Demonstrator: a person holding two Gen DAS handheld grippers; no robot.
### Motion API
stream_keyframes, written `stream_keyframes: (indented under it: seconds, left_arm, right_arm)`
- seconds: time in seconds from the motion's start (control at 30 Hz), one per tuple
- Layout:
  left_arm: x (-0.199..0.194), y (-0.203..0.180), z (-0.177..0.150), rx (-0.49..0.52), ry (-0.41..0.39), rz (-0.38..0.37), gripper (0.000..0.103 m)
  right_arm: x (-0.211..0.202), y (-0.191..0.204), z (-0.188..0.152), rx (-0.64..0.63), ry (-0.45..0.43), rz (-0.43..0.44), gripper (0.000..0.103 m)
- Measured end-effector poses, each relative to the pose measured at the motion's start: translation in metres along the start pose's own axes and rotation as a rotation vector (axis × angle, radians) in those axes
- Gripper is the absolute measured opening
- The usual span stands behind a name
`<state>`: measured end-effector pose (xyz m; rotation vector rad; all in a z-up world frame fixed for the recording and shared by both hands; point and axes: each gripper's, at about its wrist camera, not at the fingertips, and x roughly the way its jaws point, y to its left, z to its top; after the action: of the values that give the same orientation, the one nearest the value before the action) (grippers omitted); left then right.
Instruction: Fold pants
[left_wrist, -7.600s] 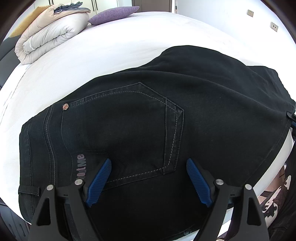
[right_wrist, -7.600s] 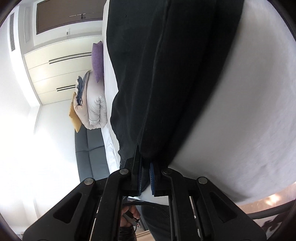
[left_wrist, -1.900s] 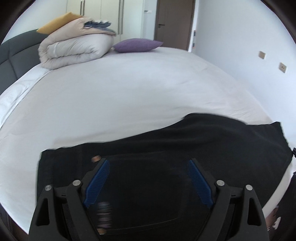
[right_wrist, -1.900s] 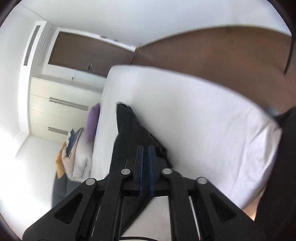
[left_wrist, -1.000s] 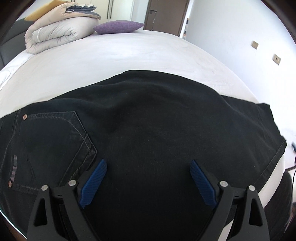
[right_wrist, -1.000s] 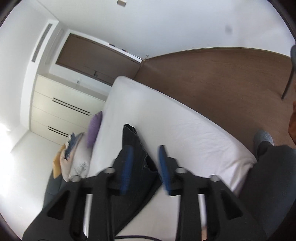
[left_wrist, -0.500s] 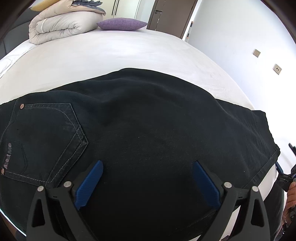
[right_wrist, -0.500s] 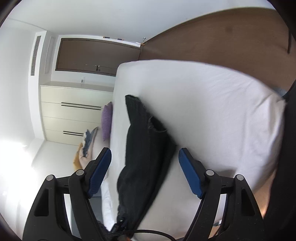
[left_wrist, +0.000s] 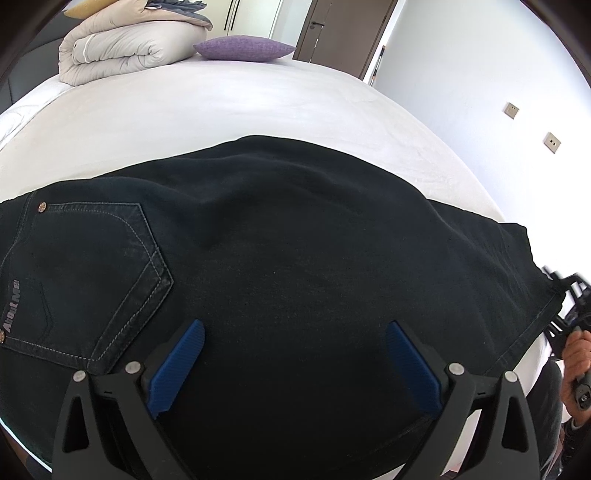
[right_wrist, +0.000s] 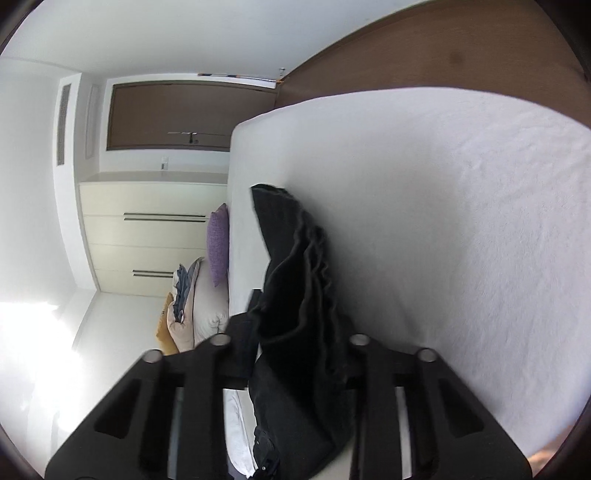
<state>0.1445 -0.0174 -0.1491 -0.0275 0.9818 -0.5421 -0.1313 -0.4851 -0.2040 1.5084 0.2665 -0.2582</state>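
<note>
walls white | door (left_wrist: 340, 33) brown | wardrobe (right_wrist: 147, 240) cream | floor (right_wrist: 443, 48) wood | bed (left_wrist: 221, 107) white

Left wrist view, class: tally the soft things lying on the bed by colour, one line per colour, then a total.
Black: 1, the pants
Purple: 1, the cushion
Beige: 1, the folded duvet
Grey-blue: 1, the folded cloth atop the duvet
Yellow: 1, the pillow, mostly hidden
Total: 5
</note>
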Motion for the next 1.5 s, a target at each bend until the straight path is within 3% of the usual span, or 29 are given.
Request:
stream_keyframes:
  seconds: [0.23,0.37,0.47,0.6,0.67,0.73,0.9,1.13,1.17,1.2,1.23,1.27,1.3,1.33,1.4,1.5]
  left_arm:
    - [-0.005,0.007,0.002,-0.041,-0.012,-0.026,0.1]
    - [-0.017,0.018,0.005,-0.136,-0.037,-0.109,0.1]
    - [-0.025,0.016,0.01,-0.161,-0.057,-0.165,0.1]
    - [-0.03,0.004,0.021,-0.215,-0.062,-0.289,0.101]
    - [-0.026,-0.003,0.025,-0.256,-0.044,-0.359,0.103]
    - [-0.015,-0.013,0.029,-0.293,-0.004,-0.436,0.103]
    - [0.011,-0.043,0.032,-0.324,0.08,-0.505,0.103]
    - [0.036,-0.076,0.041,-0.283,0.182,-0.49,0.101]
    - [0.039,-0.077,0.043,-0.282,0.189,-0.492,0.099]
    - [0.041,-0.078,0.045,-0.28,0.195,-0.501,0.086]
    - [0.043,-0.078,0.047,-0.28,0.206,-0.51,0.062]
    - [0.047,-0.077,0.048,-0.283,0.223,-0.517,0.047]
    - [0.052,-0.069,0.052,-0.289,0.237,-0.507,0.024]
    - [0.053,-0.065,0.053,-0.289,0.24,-0.496,0.015]
    - [0.051,-0.058,0.056,-0.284,0.24,-0.501,0.008]
    - [0.042,-0.053,0.062,-0.23,0.235,-0.476,0.007]
  right_arm:
    - [-0.004,0.01,-0.003,-0.074,-0.012,-0.064,0.005]
    - [0.0,0.035,-0.014,-0.204,-0.018,-0.125,0.005]
    - [0.008,0.076,-0.043,-0.442,-0.015,-0.189,0.005]
    - [0.038,0.136,-0.135,-0.974,0.028,-0.293,0.005]
    - [0.057,0.141,-0.189,-1.211,0.068,-0.331,0.005]
    - [0.07,0.134,-0.229,-1.341,0.121,-0.343,0.005]
    - [0.079,0.106,-0.268,-1.427,0.212,-0.375,0.005]
    - [0.076,0.107,-0.271,-1.417,0.2,-0.354,0.005]
    - [0.075,0.107,-0.274,-1.418,0.202,-0.35,0.005]
    - [0.074,0.108,-0.277,-1.423,0.204,-0.349,0.005]
    - [0.074,0.108,-0.28,-1.43,0.206,-0.347,0.005]
    - [0.073,0.109,-0.284,-1.434,0.211,-0.342,0.005]
    - [0.073,0.109,-0.288,-1.437,0.213,-0.339,0.005]
    - [0.071,0.11,-0.291,-1.442,0.209,-0.338,0.005]
    - [0.072,0.113,-0.297,-1.456,0.214,-0.333,0.005]
    - [0.072,0.116,-0.31,-1.473,0.235,-0.324,0.005]
